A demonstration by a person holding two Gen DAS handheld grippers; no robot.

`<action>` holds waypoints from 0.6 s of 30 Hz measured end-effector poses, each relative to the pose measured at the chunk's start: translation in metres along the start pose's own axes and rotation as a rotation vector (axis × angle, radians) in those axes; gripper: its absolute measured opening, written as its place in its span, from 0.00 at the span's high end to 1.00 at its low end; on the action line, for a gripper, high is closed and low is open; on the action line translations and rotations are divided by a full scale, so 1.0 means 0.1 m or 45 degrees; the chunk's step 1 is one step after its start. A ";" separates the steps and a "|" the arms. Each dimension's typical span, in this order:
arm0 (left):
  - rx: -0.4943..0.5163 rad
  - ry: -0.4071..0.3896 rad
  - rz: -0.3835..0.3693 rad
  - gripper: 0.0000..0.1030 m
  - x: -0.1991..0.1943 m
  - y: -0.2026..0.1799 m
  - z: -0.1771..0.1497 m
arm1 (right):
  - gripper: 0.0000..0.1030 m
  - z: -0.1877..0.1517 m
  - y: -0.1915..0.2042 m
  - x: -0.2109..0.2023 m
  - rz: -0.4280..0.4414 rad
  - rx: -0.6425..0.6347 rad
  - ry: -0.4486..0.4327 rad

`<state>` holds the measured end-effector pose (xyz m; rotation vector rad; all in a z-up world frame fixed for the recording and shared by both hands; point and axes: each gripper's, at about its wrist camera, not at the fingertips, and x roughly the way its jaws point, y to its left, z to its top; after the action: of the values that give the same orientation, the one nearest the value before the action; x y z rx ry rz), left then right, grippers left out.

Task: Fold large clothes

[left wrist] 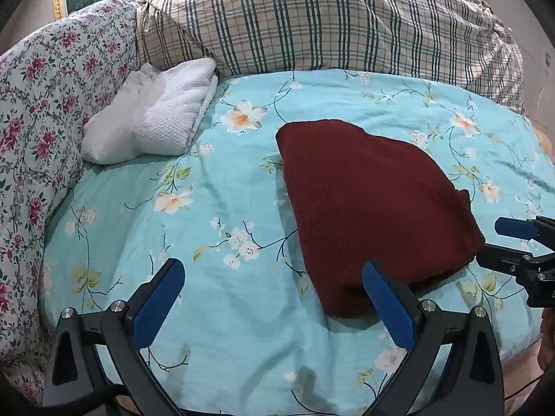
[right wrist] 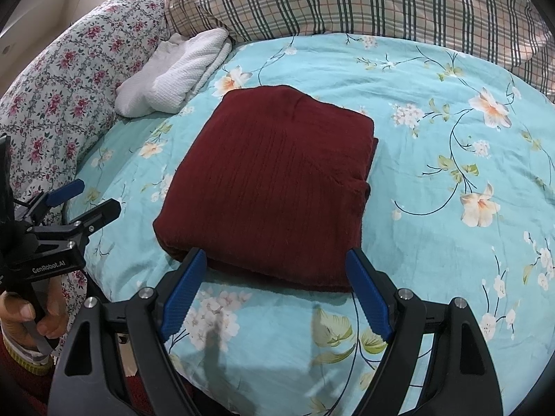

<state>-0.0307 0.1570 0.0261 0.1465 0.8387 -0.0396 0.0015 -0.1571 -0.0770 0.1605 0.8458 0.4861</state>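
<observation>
Dark red sweater (right wrist: pixel 274 187) lies folded in a thick rectangle mid-bed on the blue floral sheet (right wrist: pixel 433 111). Right gripper (right wrist: pixel 277 293) spread wide, seemingly just touching its near edge. Left gripper (left wrist: pixel 274 303) likewise apart, holding nothing.

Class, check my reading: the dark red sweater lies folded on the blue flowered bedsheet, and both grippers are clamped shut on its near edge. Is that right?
Not quite. The sweater does lie folded on the bedsheet, but the right gripper and left gripper are both open, holding nothing. Each wrist view shows its fingers spread apart.
</observation>
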 end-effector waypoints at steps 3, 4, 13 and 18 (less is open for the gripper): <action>0.004 -0.002 0.002 0.00 0.00 0.00 0.01 | 0.20 0.00 0.01 0.00 0.000 0.002 0.000; 0.004 -0.001 0.003 0.00 0.00 0.00 0.01 | 0.20 0.00 0.01 0.00 -0.001 0.002 0.000; 0.002 0.004 0.011 0.00 0.03 0.01 0.03 | 0.20 0.03 0.04 0.06 -0.002 -0.009 0.010; -0.004 -0.015 0.012 0.00 0.07 0.04 0.06 | 0.20 0.06 0.01 0.09 -0.004 -0.007 0.009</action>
<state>-0.0214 0.1605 0.0254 0.1468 0.8263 -0.0304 0.0105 -0.1513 -0.0787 0.1526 0.8515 0.4865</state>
